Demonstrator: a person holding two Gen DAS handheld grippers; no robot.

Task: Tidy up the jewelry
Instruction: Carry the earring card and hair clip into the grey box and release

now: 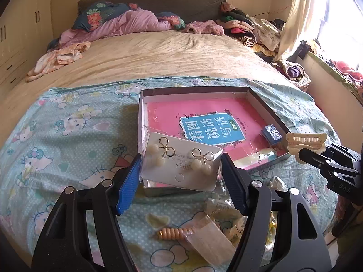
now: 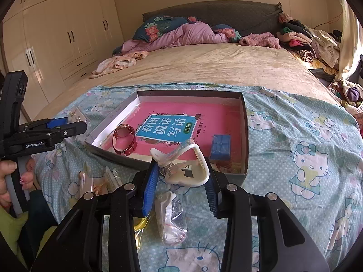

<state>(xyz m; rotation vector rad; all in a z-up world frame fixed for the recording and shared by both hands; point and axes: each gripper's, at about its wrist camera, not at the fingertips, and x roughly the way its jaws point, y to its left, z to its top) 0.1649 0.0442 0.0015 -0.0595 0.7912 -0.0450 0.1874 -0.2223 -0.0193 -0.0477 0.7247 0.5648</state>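
Wardrobe point(image 2: 56, 34): cream doors along the left wall, beyond the bed point(image 2: 204, 68).
Left gripper point(image 1: 180, 172): fingers closed on the earring card, one blue pad on each short edge; held just above the near left corner of the box.
Earring card point(image 1: 180, 162): white card in a clear sleeve, long axis running left to right between the fingers, face up and tilted slightly down to the right; it carries two bow earrings with pale beads (printed text reads upside down from this view).
Hair tie point(image 1: 174, 233): peach spiral coil, lying on the blue cartoon sheet point(image 1: 56, 136) below the left gripper, long axis left to right.
Box point(image 2: 246, 136): shallow, open, dark outside and white inside; lies on the sheet.
Box contents: pink book point(image 2: 168, 129), red watch point(image 2: 124, 141) at its left, small blue box point(image 2: 220, 147) at its right.
Right gripper point(image 2: 181, 176): fingers closed on the hair claw, at the near edge of the box.
Hair claw point(image 2: 181, 167): cream, toothed end pointing away toward the box, long axis roughly along the fingers.
Plastic bags point(image 2: 172, 222): clear, on the sheet under the right gripper.
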